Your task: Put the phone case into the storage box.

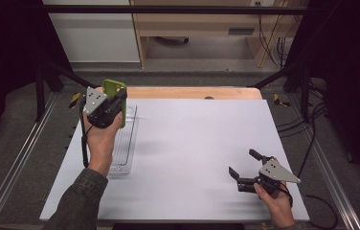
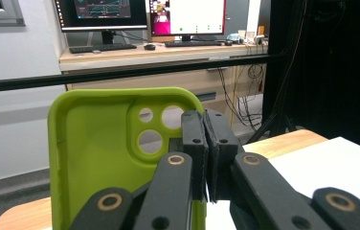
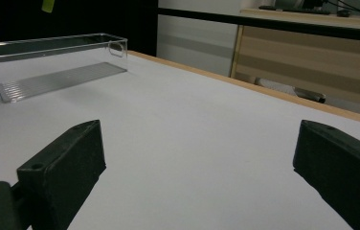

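While our left gripper (image 1: 116,103) pinches the lime-green soft plastic phone case (image 1: 116,92) by one side wall, we hold it above the far end of the clear, long plastic tray (image 1: 126,143). Pickup looks done; lowering it in remains (we judge). Its long axis stands upright, camera cutouts topmost. Our right gripper (image 1: 245,168), right of the tray, gapes wide, holding nothing.

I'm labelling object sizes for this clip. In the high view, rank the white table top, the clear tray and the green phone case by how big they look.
1. White table top, by far the largest.
2. Clear tray, long and narrow, partly behind the forearm.
3. Green phone case, smallest, though partly hidden by the left gripper that holds it.
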